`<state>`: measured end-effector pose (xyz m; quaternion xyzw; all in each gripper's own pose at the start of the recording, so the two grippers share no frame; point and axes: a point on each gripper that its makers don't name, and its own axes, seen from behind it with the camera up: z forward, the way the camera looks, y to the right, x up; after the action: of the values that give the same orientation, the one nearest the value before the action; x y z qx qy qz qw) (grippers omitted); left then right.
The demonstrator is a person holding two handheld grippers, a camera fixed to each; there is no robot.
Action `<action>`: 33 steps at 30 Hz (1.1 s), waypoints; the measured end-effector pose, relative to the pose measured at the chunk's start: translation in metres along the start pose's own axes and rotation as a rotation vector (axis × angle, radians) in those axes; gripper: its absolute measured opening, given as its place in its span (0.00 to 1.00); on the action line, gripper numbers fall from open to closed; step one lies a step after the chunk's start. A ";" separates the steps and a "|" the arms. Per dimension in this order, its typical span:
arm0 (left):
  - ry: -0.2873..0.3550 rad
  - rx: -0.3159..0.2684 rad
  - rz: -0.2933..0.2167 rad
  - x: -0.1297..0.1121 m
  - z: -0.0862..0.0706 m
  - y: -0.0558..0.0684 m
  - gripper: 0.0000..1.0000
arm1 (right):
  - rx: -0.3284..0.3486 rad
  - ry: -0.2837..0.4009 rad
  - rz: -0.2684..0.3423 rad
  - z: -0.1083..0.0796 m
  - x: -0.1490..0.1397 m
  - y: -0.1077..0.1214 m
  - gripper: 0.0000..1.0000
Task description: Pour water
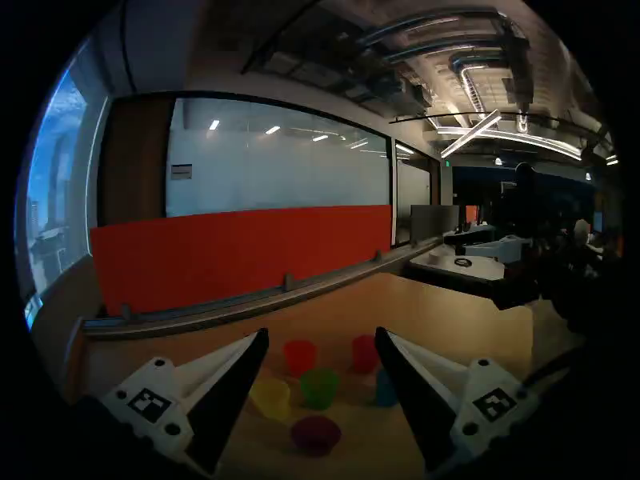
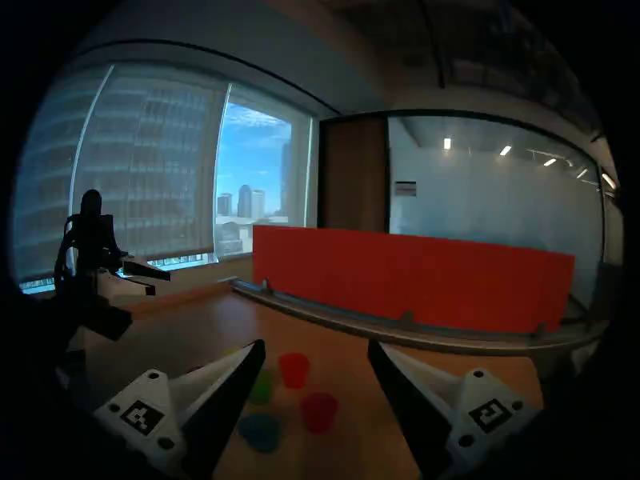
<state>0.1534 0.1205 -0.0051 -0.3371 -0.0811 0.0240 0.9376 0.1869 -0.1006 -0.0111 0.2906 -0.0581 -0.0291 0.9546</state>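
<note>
Hovering pre-grasp, my left gripper and right gripper gaped empty; next, I judged, came grasping the small red plastic cup at twelve o'clock.

Both my feeds run dim indoors; in the right gripper view the window blazes with blue daylight and leaves the desk underexposed; in the left gripper view strip lights glare white overhead; the cups sit in murky shade; straight lines bow hard toward the edges
</note>
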 end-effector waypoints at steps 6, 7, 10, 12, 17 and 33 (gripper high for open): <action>-0.062 -0.038 0.022 -0.014 0.005 0.006 0.99 | 0.001 -0.045 -0.001 -0.001 -0.011 0.000 1.00; -0.070 -0.043 0.025 -0.016 0.006 0.007 0.99 | 0.003 -0.056 -0.003 -0.001 -0.014 0.000 1.00; -0.091 -0.052 0.034 -0.022 0.008 0.007 0.99 | 0.014 -0.090 -0.009 -0.002 -0.021 -0.002 1.00; -0.103 -0.056 0.039 -0.025 0.009 0.007 0.99 | 0.023 -0.110 -0.015 -0.003 -0.026 -0.004 1.00; -0.121 -0.071 0.040 -0.030 0.012 0.011 0.99 | 0.034 -0.152 -0.030 -0.006 -0.034 -0.005 0.99; -0.233 -0.178 0.047 -0.062 0.032 0.040 0.99 | 0.028 -0.168 -0.038 -0.002 -0.043 0.005 1.00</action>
<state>0.0870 0.1650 -0.0149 -0.4157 -0.1830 0.0776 0.8875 0.1448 -0.0919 -0.0138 0.3013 -0.1331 -0.0708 0.9415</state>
